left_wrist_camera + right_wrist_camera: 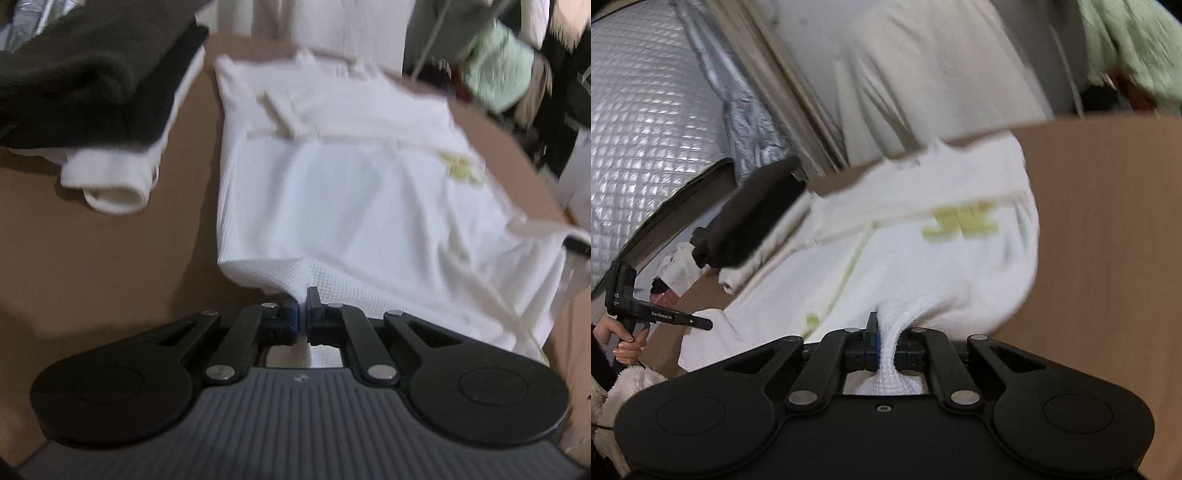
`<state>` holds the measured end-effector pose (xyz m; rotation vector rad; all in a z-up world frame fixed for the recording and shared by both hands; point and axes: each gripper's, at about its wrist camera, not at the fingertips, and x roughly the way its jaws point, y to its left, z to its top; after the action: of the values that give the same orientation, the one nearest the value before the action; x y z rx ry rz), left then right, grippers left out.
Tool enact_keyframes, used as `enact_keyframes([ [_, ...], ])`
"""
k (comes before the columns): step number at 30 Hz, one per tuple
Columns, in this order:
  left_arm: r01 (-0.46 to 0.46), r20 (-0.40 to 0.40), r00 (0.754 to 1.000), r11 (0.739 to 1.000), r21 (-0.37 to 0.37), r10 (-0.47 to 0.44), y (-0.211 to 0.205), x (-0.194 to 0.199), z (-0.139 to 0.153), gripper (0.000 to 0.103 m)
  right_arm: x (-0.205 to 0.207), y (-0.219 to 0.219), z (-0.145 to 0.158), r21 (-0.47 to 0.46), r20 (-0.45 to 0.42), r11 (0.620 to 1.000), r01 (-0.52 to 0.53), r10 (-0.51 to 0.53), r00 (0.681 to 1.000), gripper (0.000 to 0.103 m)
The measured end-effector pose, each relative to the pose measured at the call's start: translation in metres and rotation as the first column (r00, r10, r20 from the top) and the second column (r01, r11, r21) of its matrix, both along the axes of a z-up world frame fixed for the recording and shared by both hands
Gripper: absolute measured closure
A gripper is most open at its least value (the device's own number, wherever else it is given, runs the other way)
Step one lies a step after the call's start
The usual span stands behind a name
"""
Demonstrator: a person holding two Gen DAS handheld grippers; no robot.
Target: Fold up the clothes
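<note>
A white waffle-knit shirt with a yellow-green print lies spread on the brown table. My left gripper is shut on the shirt's near hem, which is pinched between the blue pads and lifted slightly. In the right wrist view the same white shirt shows its green print. My right gripper is shut on a bunched fold of its near edge, raised off the table. The left gripper's handle, held by a hand, is visible at the far left of that view.
A stack of folded clothes, dark ones over a white one, sits at the table's left; it also shows as a dark stack. Pale green fabric hangs at the back right. Quilted silver material stands at the left.
</note>
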<state>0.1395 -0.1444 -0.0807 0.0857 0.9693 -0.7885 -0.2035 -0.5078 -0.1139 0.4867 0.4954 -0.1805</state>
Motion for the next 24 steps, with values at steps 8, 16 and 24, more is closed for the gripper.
enact_keyframes([
  [8,0.013,-0.007,1.000,0.997,-0.078,-0.013,-0.006,0.000,0.003,0.100,0.014,0.005,-0.017,-0.022,-0.064,1.000,0.009,-0.011,0.998,0.097],
  [16,-0.027,0.191,0.981,0.999,-0.031,0.032,-0.053,0.058,0.043,0.100,0.057,-0.051,0.048,-0.209,-0.037,0.978,-0.001,-0.006,0.999,0.097],
  [24,-0.131,0.270,0.949,0.981,-0.143,0.166,-0.137,0.203,0.110,0.100,0.184,-0.128,0.102,-0.417,-0.149,0.907,-0.061,-0.002,0.989,0.098],
])
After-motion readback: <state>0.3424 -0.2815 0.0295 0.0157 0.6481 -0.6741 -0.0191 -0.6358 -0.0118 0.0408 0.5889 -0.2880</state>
